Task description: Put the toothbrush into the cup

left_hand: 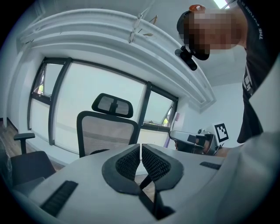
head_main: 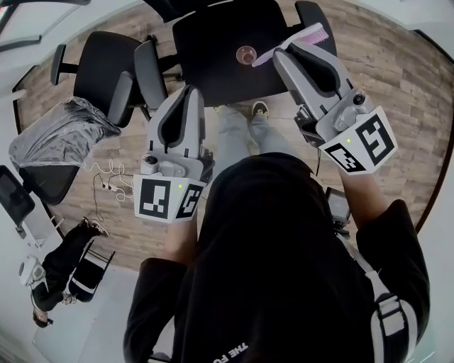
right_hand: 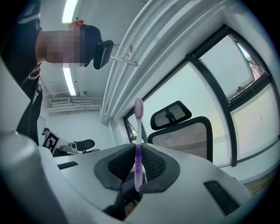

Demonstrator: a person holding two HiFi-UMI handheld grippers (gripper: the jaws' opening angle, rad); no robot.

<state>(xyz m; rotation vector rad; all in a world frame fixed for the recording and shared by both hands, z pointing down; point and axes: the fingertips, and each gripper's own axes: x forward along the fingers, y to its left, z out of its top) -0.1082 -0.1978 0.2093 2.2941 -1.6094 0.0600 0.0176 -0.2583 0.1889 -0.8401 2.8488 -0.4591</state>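
A pink-purple toothbrush (head_main: 291,42) is clamped crosswise in my right gripper (head_main: 292,48), its brush head sticking out to the upper right over the black table (head_main: 213,57). In the right gripper view the toothbrush (right_hand: 138,140) stands upright between the shut jaws of the right gripper (right_hand: 138,164). A small pinkish cup (head_main: 246,54) stands on the table, just left of the toothbrush's handle end. My left gripper (head_main: 186,96) hovers near the table's front edge, jaws pressed together with nothing in them; the left gripper (left_hand: 141,151) points up toward windows.
Black office chairs (head_main: 106,67) stand left of the table, one behind it (head_main: 316,18). A chair draped in grey plastic (head_main: 60,131) is at far left. Cables (head_main: 110,181) lie on the wood floor. The person's legs and shoes (head_main: 241,117) are below the table edge.
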